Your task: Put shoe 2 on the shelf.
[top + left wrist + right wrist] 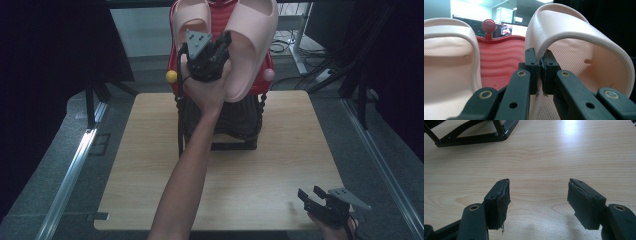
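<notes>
Surroundings: dark room, light wooden tabletop [280,165] on a grey floor
Landmark: red rack [226,20] on a black stand [235,125], at the tabletop's far edge
Right slipper [252,45]: pale pink, upright against the rack's front, just beside the left slipper [190,22]
Left tongs [216,56]: raised at the rack's front, clamped tight on the inner edge of the right slipper's strap [564,30]
Right tongs [311,196]: well apart from the rack, at the tabletop's near right corner, jaws wide apart, holding nothing
</notes>
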Action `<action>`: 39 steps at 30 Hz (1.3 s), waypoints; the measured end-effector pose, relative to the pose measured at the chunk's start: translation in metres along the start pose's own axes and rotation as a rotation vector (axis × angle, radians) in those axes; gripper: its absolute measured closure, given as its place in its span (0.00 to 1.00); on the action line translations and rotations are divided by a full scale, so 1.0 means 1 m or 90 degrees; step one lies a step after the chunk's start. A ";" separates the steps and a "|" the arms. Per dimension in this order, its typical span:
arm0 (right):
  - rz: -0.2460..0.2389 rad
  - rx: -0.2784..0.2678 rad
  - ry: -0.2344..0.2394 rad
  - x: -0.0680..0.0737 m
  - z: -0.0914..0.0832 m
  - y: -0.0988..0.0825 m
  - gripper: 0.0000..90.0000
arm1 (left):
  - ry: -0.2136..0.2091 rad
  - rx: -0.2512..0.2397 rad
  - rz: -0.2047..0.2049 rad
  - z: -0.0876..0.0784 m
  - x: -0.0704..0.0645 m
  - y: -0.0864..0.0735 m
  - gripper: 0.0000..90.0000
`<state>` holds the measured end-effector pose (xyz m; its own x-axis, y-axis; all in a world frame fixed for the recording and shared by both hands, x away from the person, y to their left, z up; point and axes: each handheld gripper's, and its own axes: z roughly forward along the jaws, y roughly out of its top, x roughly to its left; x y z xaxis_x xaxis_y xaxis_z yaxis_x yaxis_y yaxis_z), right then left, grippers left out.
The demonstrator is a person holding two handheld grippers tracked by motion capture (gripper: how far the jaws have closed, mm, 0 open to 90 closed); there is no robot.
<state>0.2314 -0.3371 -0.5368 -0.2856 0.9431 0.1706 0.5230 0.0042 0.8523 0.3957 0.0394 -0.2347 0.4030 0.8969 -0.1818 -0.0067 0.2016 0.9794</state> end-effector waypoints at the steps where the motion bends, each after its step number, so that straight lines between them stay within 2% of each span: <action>1: -0.003 0.000 0.001 0.000 -0.001 0.000 0.38 | 0.006 0.003 0.000 0.004 0.001 0.001 0.95; 4: 0.002 -0.004 0.002 0.000 -0.003 0.000 0.38 | 0.013 0.011 -0.011 0.015 0.004 0.005 0.95; 6: 0.003 -0.004 0.002 -0.001 -0.004 0.000 0.38 | 0.024 0.010 0.004 0.022 0.002 0.008 0.95; 11: 0.008 -0.009 0.005 -0.001 -0.007 0.000 0.38 | 0.054 0.024 0.000 0.044 0.002 0.014 0.95; 14: 0.011 -0.014 0.005 -0.001 -0.009 0.001 0.38 | 0.071 0.031 0.007 0.054 0.003 0.017 0.95; 16: 0.011 -0.015 0.005 -0.003 -0.010 0.002 0.38 | 0.078 0.030 0.001 0.059 0.004 0.017 0.95; 25: 0.017 -0.023 0.000 -0.006 -0.013 0.002 0.38 | 0.111 0.057 0.025 0.076 0.001 0.011 0.95; 28: 0.017 -0.024 0.000 -0.006 -0.013 0.002 0.38 | 0.112 0.070 0.020 0.078 0.002 0.006 0.93; 31: 0.015 -0.024 -0.002 -0.007 -0.013 0.002 0.38 | 0.115 0.058 0.020 0.076 0.001 0.007 0.88; 34: 0.019 -0.025 -0.002 -0.007 -0.014 0.002 0.38 | 0.113 0.053 0.016 0.074 0.002 0.008 0.76; 37: 0.017 -0.025 -0.002 -0.007 -0.013 0.002 0.38 | 0.093 0.049 -0.004 0.070 0.007 0.006 0.64; 39: 0.016 -0.023 -0.002 -0.007 -0.013 0.003 0.38 | 0.074 0.047 -0.020 0.066 0.011 0.004 0.62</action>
<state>0.2239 -0.3482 -0.5292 -0.2703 0.9436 0.1912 0.5004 -0.0320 0.8652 0.4600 0.0241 -0.2269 0.2928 0.9313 -0.2169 0.0737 0.2042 0.9762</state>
